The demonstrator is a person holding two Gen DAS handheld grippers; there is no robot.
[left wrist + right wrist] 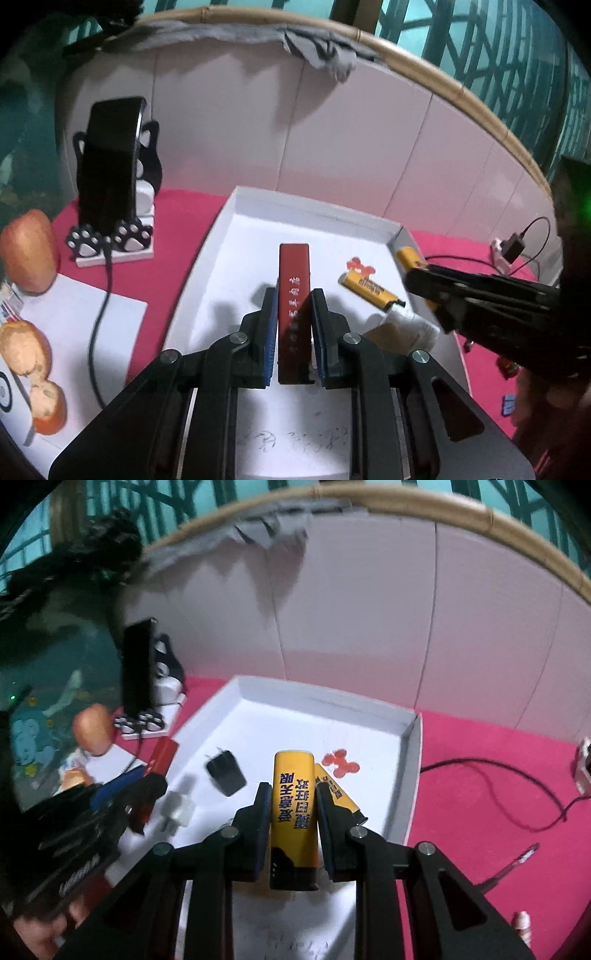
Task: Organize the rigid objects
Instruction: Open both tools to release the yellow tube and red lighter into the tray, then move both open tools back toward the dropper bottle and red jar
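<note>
Red lighter clamped lengthwise betw. pads of left gripper, above white tray. Yellow lighter gripped likewise by right gripper, over tray w/ second yellow lighter, black charger, white plug.

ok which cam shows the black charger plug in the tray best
Right wrist view: the black charger plug lies unobstructed on the white tray. The left wrist view doesn't show it; the left gripper probably hides that spot.
</note>
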